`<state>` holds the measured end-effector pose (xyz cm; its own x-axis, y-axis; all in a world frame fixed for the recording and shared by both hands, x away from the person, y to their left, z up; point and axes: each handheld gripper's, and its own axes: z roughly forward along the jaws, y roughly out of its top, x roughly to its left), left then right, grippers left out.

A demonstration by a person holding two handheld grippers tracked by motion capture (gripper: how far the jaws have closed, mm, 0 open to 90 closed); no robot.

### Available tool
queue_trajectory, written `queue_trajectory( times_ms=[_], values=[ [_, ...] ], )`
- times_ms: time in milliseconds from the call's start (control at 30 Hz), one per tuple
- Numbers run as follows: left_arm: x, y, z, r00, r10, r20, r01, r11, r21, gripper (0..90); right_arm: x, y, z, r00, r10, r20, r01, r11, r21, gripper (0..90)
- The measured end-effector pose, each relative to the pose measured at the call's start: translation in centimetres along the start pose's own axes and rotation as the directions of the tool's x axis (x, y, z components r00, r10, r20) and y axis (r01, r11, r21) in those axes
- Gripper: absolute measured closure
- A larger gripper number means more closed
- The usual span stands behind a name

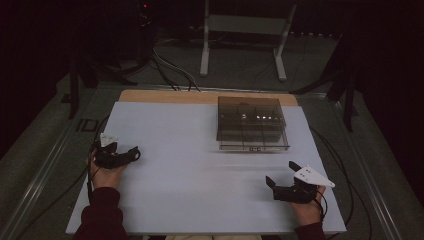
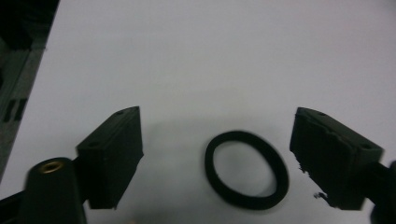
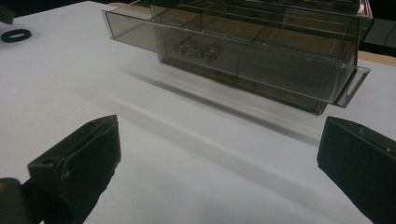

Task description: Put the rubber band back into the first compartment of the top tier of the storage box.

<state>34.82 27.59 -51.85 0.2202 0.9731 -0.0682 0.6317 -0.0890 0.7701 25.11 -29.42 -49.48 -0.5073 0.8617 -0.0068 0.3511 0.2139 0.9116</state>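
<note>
A black rubber ring (image 2: 243,136) lies flat on the white table top (image 1: 200,175), between the jaws of my left gripper (image 2: 219,116). The jaws stand apart on either side of it and neither pad touches it. From above, the left gripper (image 1: 134,154) rests at the table's left side, pointing right. My right gripper (image 1: 280,172) sits near the front right, open with nothing between its jaws (image 3: 222,126). It faces a smoky clear drawer box (image 1: 252,125) whose divided drawer (image 3: 243,51) is pulled out. The ring (image 3: 4,36) also lies far left in the right gripper view.
A strip of wooden table (image 1: 165,96) shows behind the white top. On the floor beyond stand a white metal frame (image 1: 245,25) and several cables (image 1: 170,70). Cables trail from both grippers over the table's side edges.
</note>
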Motion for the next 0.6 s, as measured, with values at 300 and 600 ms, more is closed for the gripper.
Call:
queue_trajectory(
  times_ms=[300,600],
  values=[
    [-0.19,-0.18,0.44,0.9998,0.019,0.009,-0.02,0.998,0.059,51.8,-0.08,0.01,-0.06,1.0,0.0,0.003,0.0,1.0,-0.002,0.0],
    [-0.44,-0.21,0.48,0.9977,0.067,-0.006,-0.066,0.9907,0.119,77.3,-0.12,0.0,-0.07,1.0,0.001,0.004,-0.001,1.0,-0.001,0.0]
  ],
)
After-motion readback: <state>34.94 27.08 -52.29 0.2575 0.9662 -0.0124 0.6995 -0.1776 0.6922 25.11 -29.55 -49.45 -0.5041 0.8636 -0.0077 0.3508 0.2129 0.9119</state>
